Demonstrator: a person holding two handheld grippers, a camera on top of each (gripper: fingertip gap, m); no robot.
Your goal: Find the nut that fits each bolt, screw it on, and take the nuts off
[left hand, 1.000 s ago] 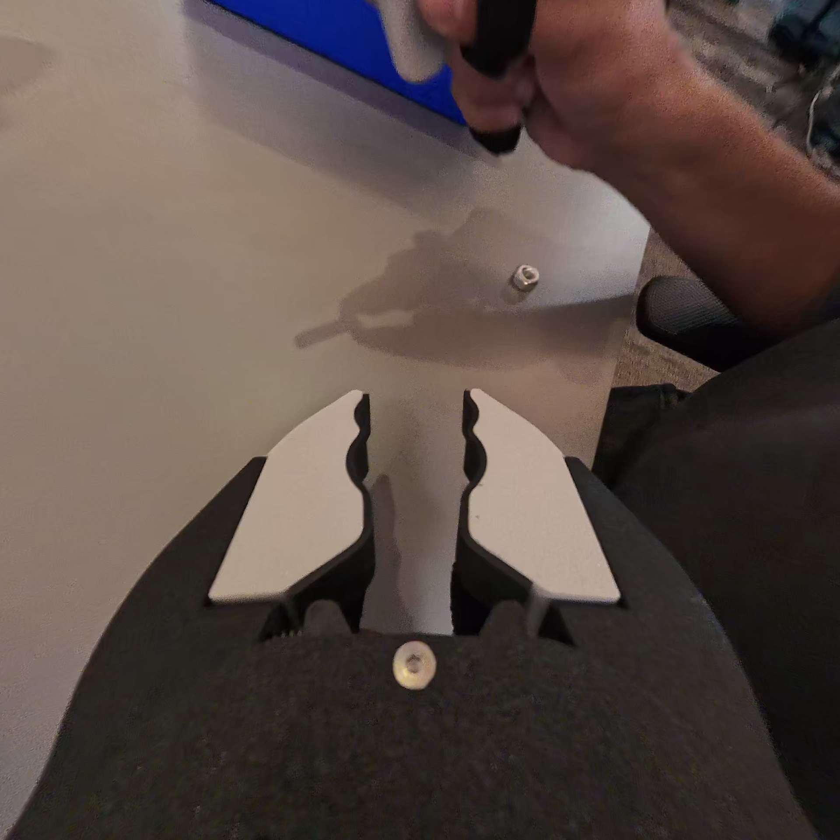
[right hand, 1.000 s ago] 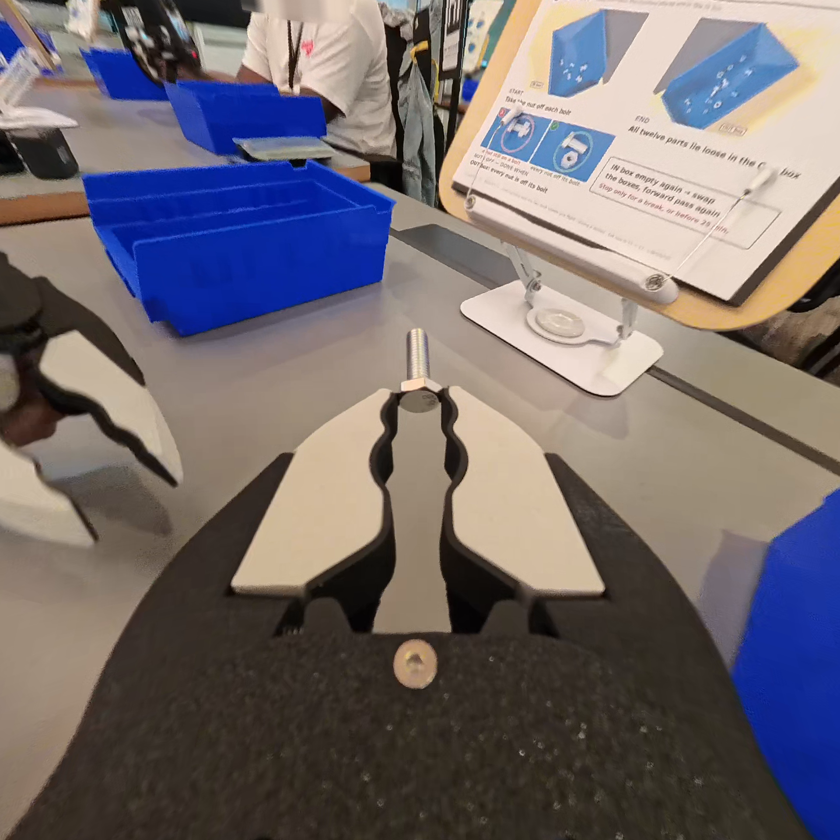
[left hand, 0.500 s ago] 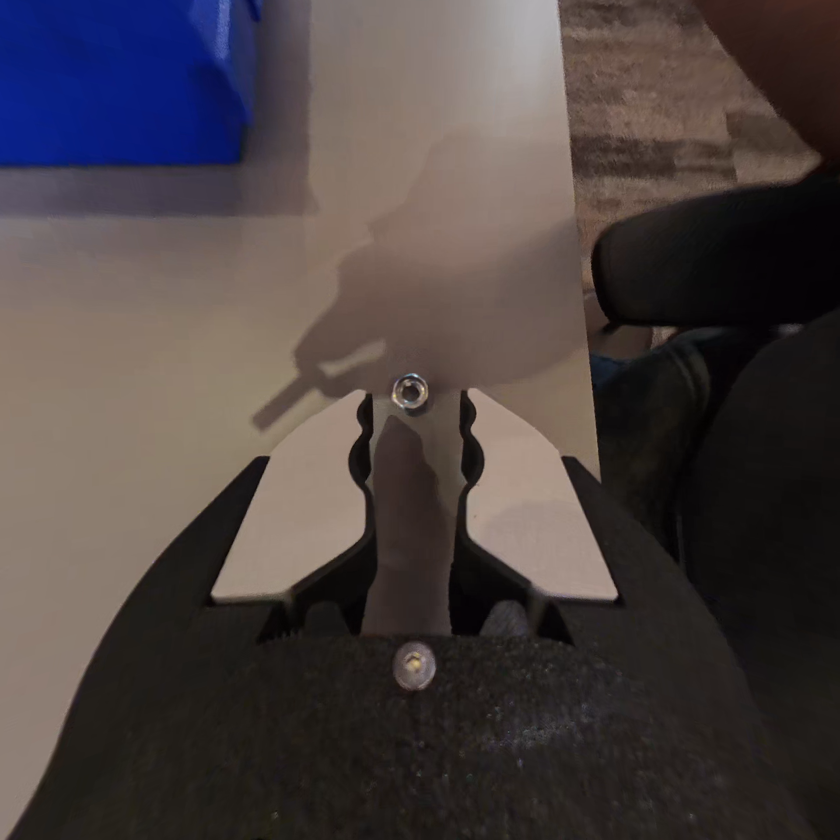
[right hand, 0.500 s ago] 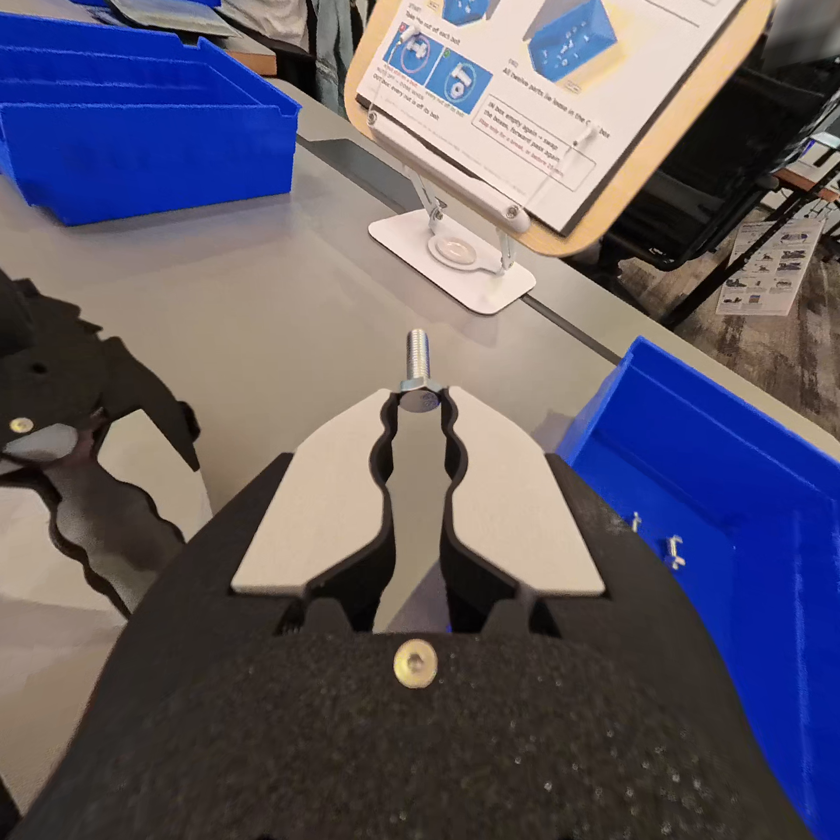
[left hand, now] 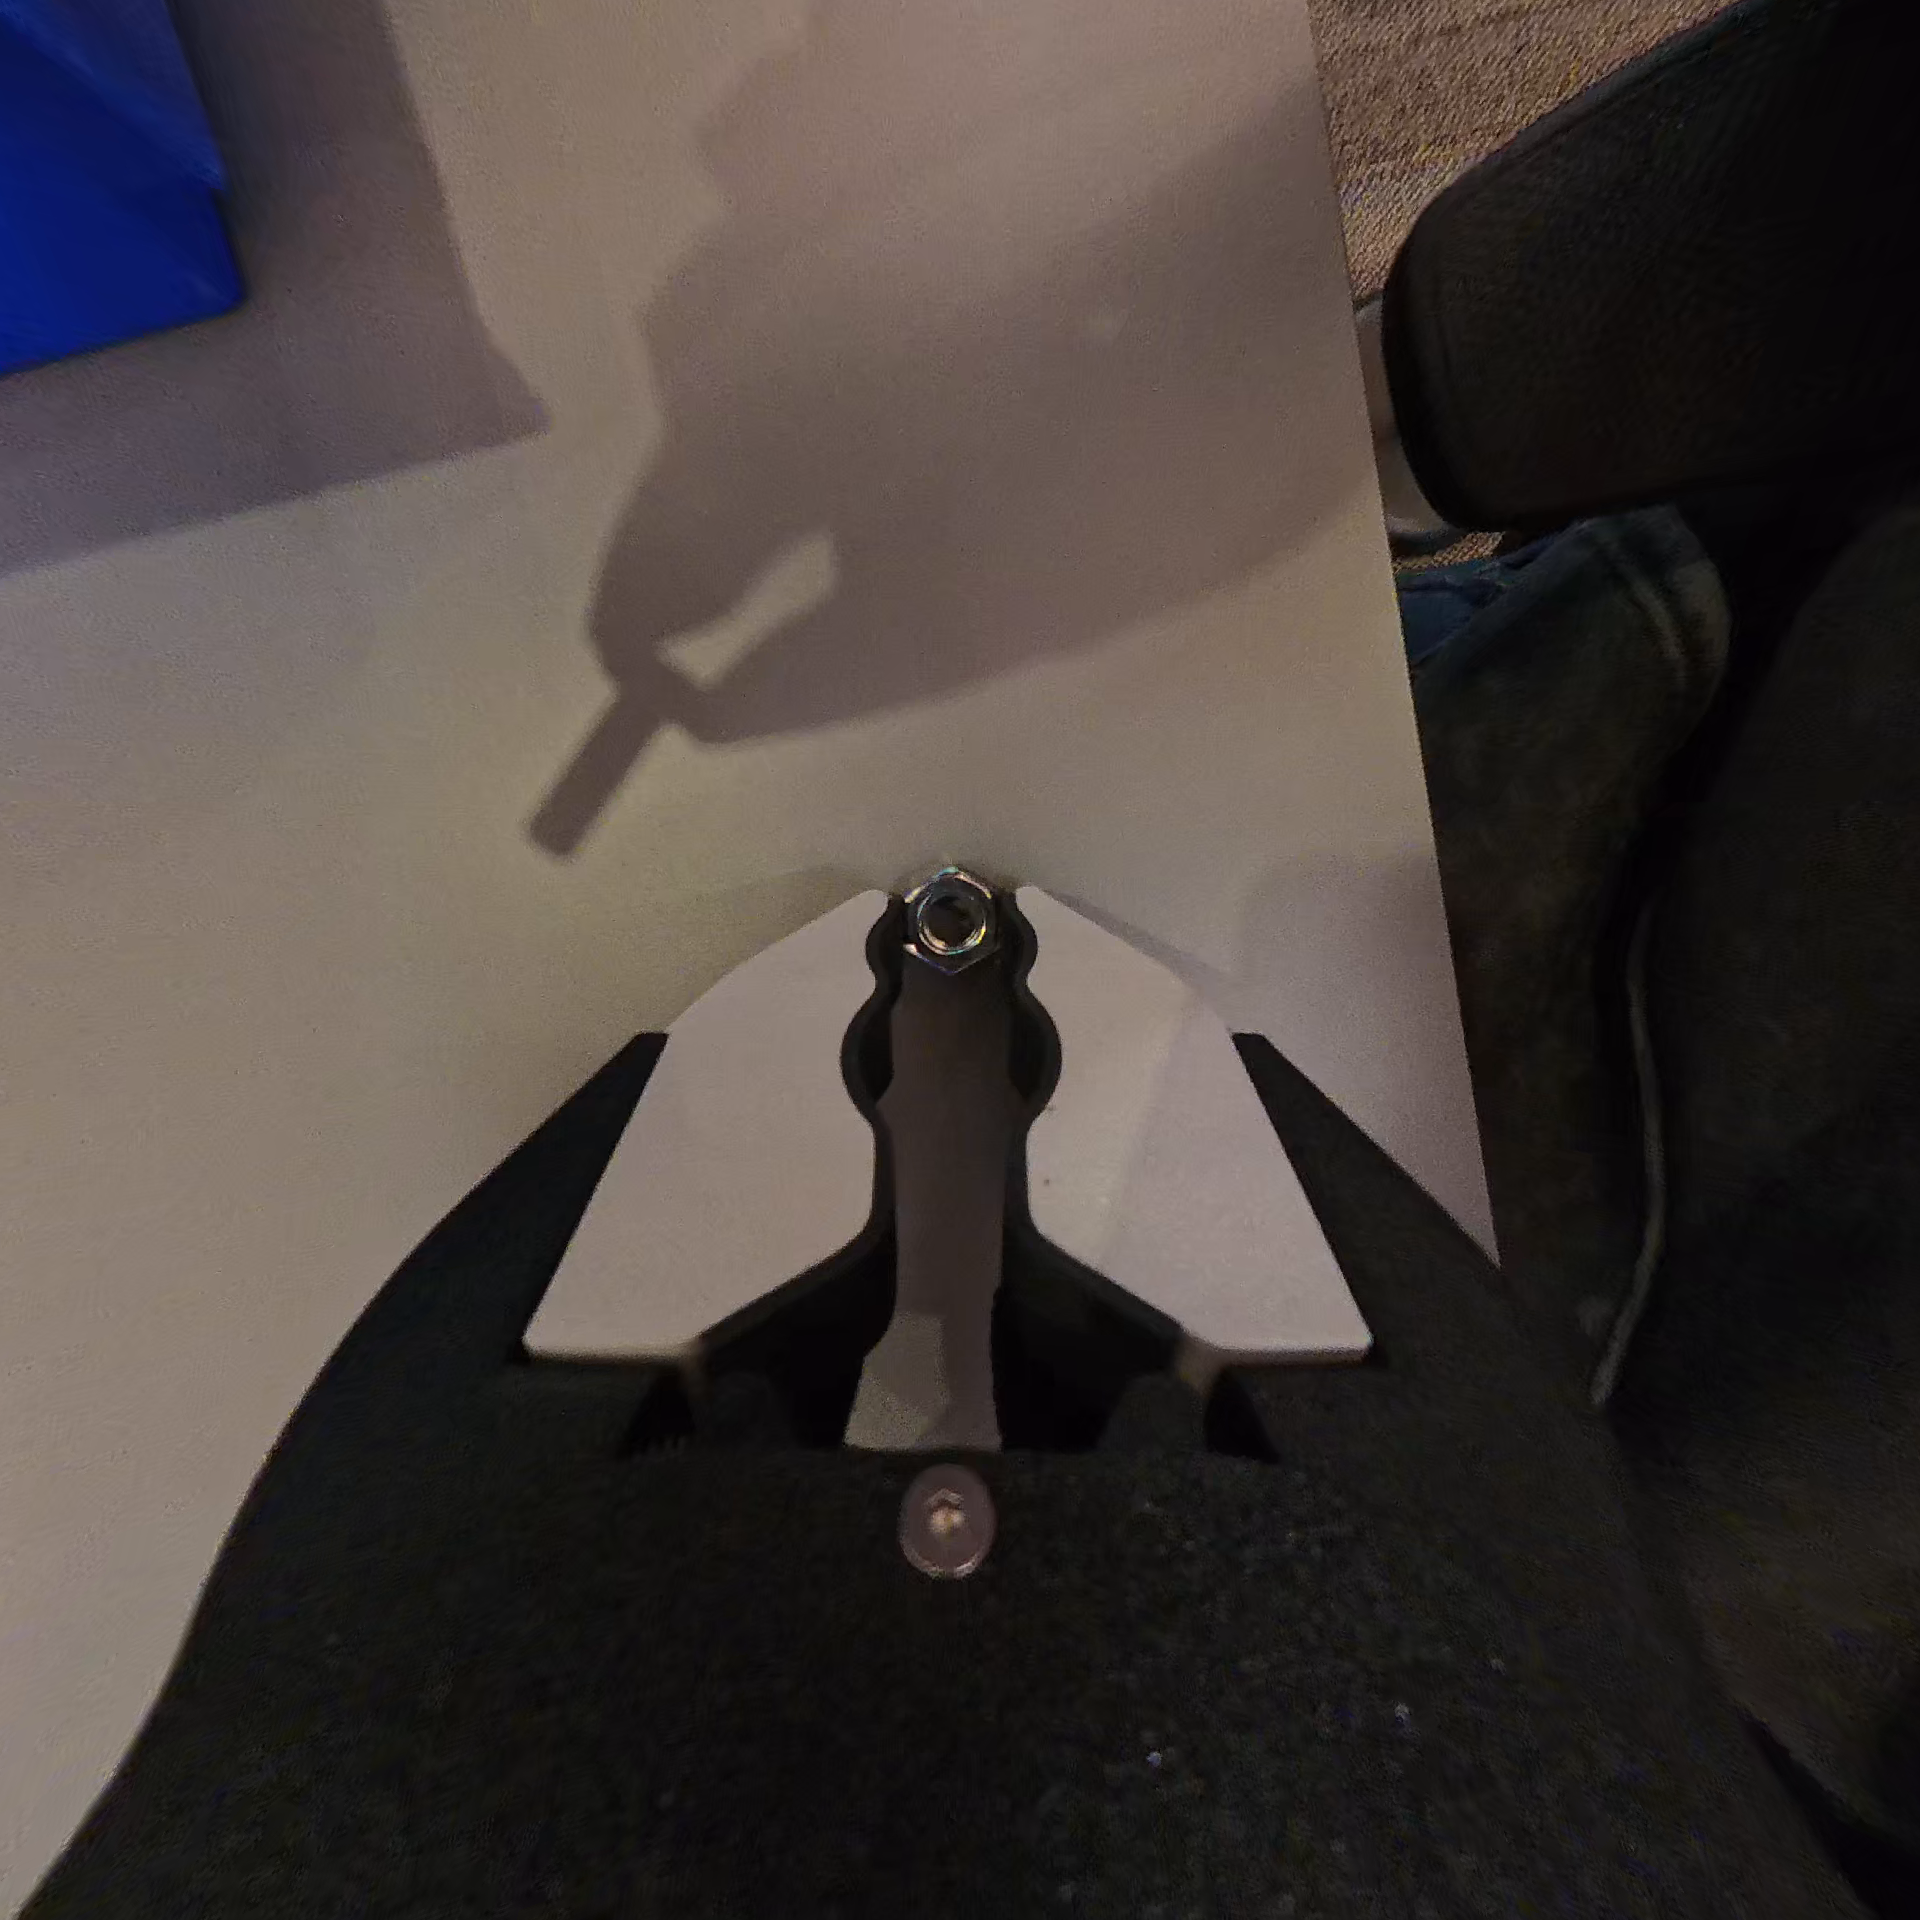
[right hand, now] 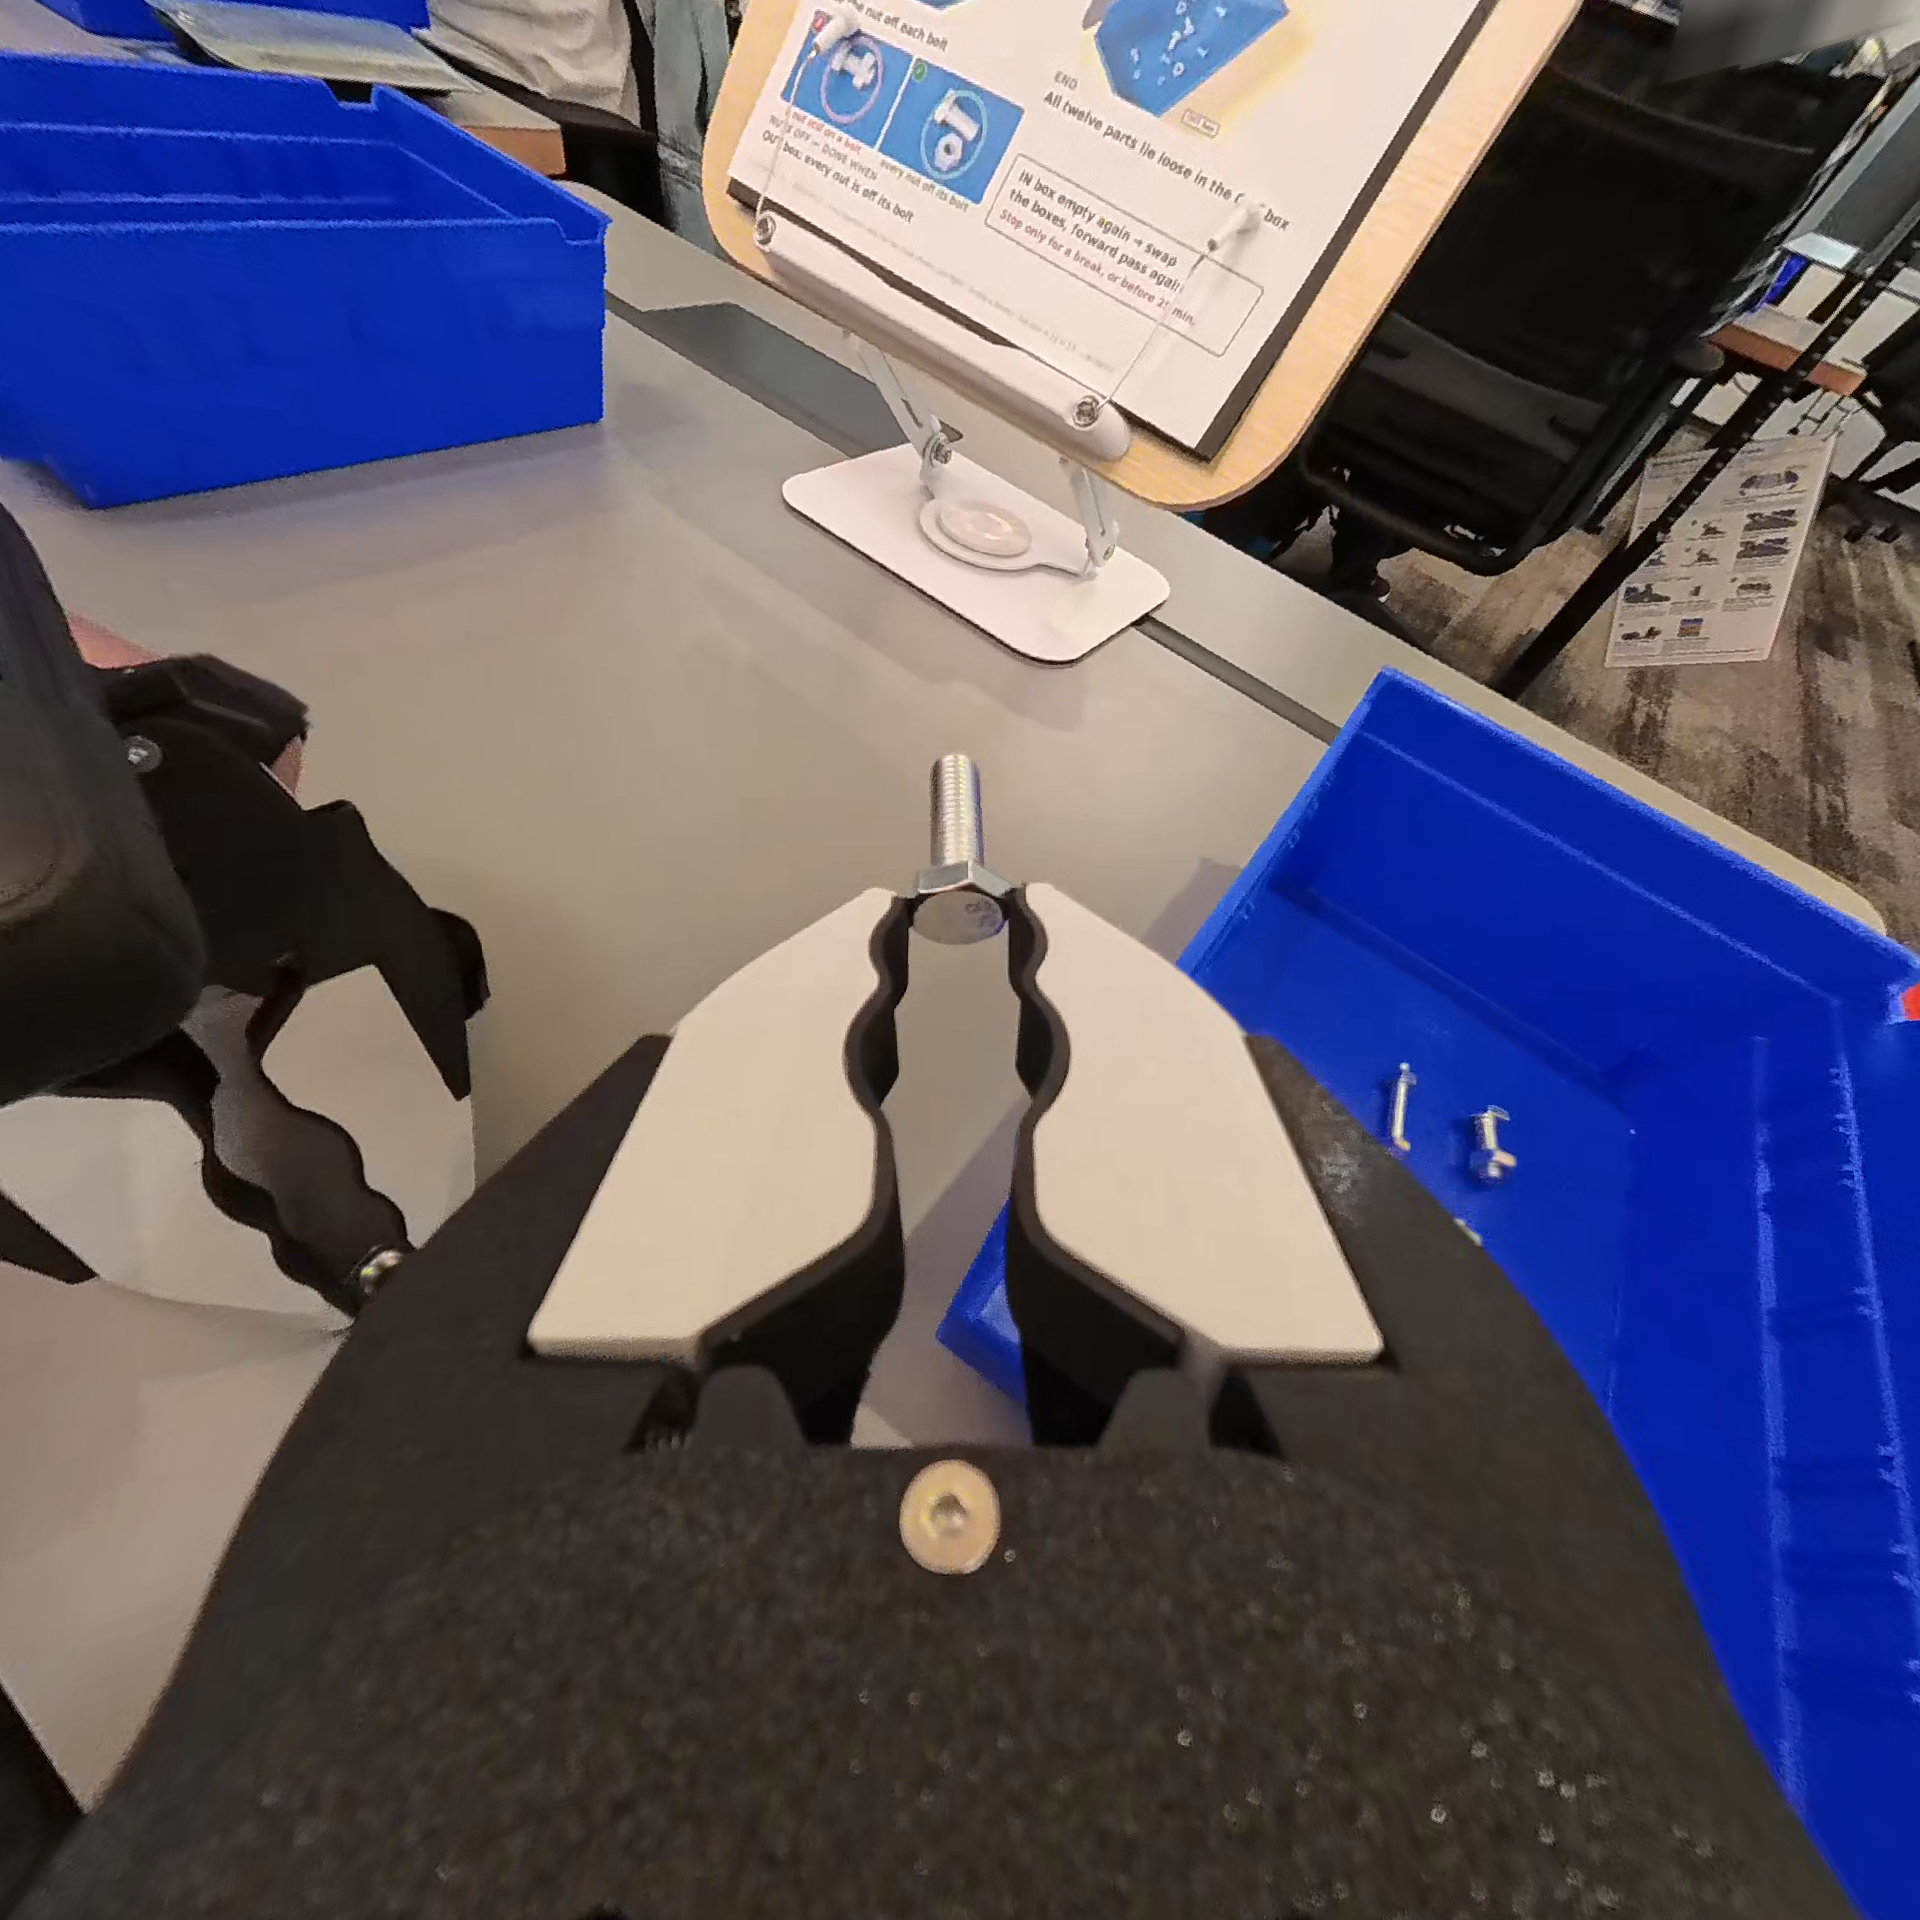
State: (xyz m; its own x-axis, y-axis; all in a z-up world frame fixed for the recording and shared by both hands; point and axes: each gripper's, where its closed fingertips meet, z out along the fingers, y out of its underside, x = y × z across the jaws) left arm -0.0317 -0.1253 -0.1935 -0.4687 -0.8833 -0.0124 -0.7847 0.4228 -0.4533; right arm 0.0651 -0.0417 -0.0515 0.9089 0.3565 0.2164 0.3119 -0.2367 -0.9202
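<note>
In the left wrist view, my left gripper (left hand: 948, 927) is shut on a small silver hex nut (left hand: 948, 925) at the fingertips, right at the grey table (left hand: 312, 935), close to its right edge. The hole of the nut faces the camera. In the right wrist view, my right gripper (right hand: 958, 914) is shut on the head of a silver bolt (right hand: 954, 816), whose threaded shank points forward above the table. The left gripper (right hand: 343, 1257) also shows at the left of the right wrist view, tips down, with the nut (right hand: 376, 1265) between them.
A blue bin (right hand: 1558, 935) at the right holds two small bolts (right hand: 1488, 1143). Another blue bin (right hand: 312, 312) stands at the far left. A wooden stand with an instruction sheet (right hand: 1039, 208) is behind. A black chair (left hand: 1662, 312) sits past the table edge. Across from one pair of fingers to the other is roughly 20 cm.
My left gripper moved onto the nut lying on the table and shut on it. My right gripper, still holding the bolt, swung to the right, so the right blue bin came into view.
</note>
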